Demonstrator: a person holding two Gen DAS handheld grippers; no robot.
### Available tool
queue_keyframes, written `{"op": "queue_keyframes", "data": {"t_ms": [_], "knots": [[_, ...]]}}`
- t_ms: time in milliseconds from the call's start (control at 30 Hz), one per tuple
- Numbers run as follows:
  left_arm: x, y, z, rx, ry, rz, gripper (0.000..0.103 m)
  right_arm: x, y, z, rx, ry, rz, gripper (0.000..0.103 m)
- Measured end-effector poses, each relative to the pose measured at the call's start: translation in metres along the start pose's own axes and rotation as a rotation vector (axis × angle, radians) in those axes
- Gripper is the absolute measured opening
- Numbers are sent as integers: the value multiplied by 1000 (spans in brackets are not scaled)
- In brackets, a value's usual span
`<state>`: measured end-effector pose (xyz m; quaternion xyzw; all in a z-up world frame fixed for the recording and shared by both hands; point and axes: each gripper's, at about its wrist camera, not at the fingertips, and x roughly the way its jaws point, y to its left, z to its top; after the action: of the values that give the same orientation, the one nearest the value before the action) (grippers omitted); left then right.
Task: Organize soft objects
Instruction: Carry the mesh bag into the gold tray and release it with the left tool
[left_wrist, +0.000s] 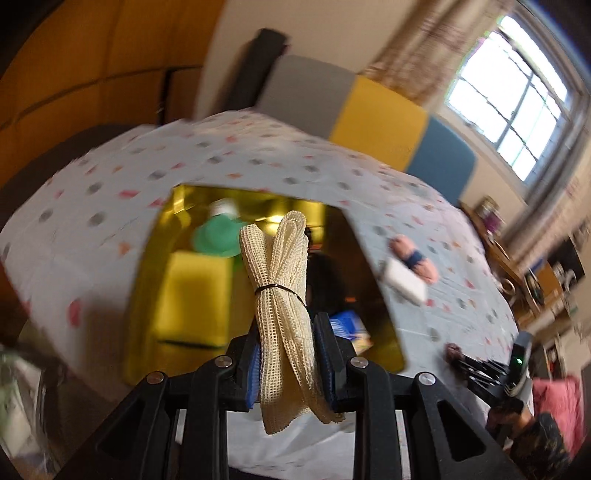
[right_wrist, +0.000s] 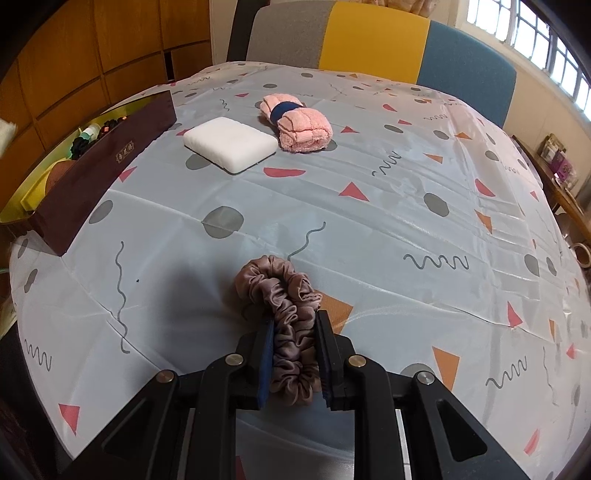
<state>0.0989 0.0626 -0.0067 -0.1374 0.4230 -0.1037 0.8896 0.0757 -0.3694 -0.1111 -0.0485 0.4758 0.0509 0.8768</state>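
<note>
a cream mesh bundle (left_wrist: 282, 295) — open-weave, folded into long loops and cinched at its waist by a thin dark tie — is clamped between the blue pads of the left tool (left_wrist: 290, 365), whose jaws are nearly closed on it. it is held tilted up toward 12 o'clock over a gold-lined box (left_wrist: 373, 258), in which a yellow block (left_wrist: 194, 299), a green item (left_wrist: 216, 238) and a blue packet (left_wrist: 349, 326) are seen, blurred.

a mauve satin scrunchie (right_wrist: 286, 321), tightly gathered, is pinched in the narrowly set jaws of the right tool (right_wrist: 294, 360), its far loop resting on the patterned tabletop (right_wrist: 406, 206). at 11 o'clock from it a white sponge (right_wrist: 229, 143) lies just beside a rolled pink towel (right_wrist: 295, 123) wrapped with a navy band. at 10 o'clock the box's dark brown wall carries a small gold label — its characters cannot be read.

both tools are angled downward; in the left view the right one is seen at 4 o'clock, held by a hand (left_wrist: 511, 415).
</note>
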Motion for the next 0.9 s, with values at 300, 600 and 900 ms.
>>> {"op": "queue_keyframes", "data": {"t_ms": [300, 600, 900], "knots": [[48, 17, -8, -108, 146, -64, 25, 0, 1, 0, -2, 0, -5, 21], [113, 14, 10, -52, 261, 79, 25, 1, 1, 1, -7, 0, -7, 22], [123, 29, 30, -32, 253, 159, 31, 1, 3, 1, -12, 0, -13, 22]]}}
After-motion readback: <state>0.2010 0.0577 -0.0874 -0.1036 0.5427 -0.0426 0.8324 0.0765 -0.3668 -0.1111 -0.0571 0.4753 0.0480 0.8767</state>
